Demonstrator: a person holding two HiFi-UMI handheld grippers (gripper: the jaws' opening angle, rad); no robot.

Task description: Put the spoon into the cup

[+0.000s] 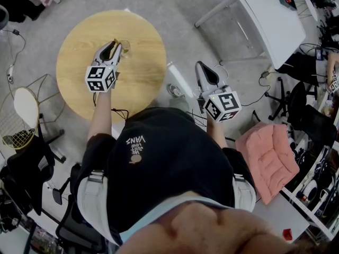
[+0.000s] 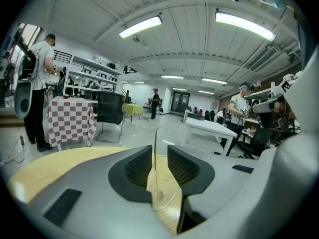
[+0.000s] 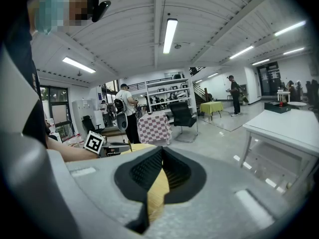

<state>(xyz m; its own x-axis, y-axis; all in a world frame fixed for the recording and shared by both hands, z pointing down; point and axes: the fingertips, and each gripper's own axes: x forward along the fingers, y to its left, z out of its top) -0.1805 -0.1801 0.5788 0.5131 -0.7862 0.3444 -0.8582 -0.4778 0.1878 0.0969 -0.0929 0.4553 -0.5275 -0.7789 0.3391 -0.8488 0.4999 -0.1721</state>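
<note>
The round wooden table (image 1: 79, 41) carries a clear cup (image 1: 124, 46) near its far edge. In the left gripper view a thin spoon (image 2: 155, 148) stands upright, its bowl down inside the clear cup (image 2: 162, 195). My left gripper (image 1: 114, 44) hovers over the table right by the cup. Its jaws (image 2: 159, 156) are open, with the spoon handle in the gap close to the left jaw. My right gripper (image 1: 200, 65) hangs off the table's right side over the floor, shut and empty (image 3: 162, 153).
A white table (image 1: 270, 20) stands at the far right and a pink cushioned chair (image 1: 270, 157) at the near right. A wire-frame stool (image 1: 21, 115) and black chairs stand to the left. Cables lie on the floor. People stand far off in the room.
</note>
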